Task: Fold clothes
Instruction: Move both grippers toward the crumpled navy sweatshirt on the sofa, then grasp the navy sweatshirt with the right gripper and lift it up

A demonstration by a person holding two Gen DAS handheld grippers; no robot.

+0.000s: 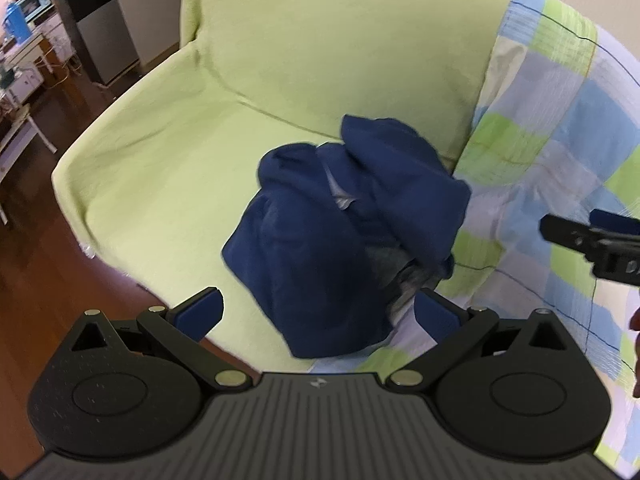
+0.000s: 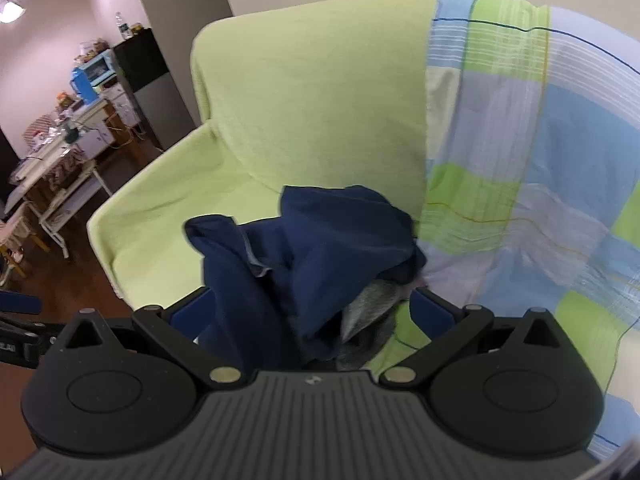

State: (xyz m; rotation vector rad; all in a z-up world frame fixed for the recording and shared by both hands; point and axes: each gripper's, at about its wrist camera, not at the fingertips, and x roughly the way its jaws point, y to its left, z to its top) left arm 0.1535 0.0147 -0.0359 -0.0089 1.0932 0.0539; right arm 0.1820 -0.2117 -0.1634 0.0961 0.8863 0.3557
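A crumpled navy garment lies in a heap on the green-covered sofa seat. Grey fabric shows under its right side. My left gripper is open just in front of the heap, its blue pads wide apart on either side of the near edge. My right gripper is also open, with the near part of the garment hanging between its spread fingers. Each gripper shows at the edge of the other's view: the right gripper, the left gripper.
A blue, green and white checked blanket covers the sofa's right side and touches the garment. Wooden floor, a white table and a dark fridge are to the left.
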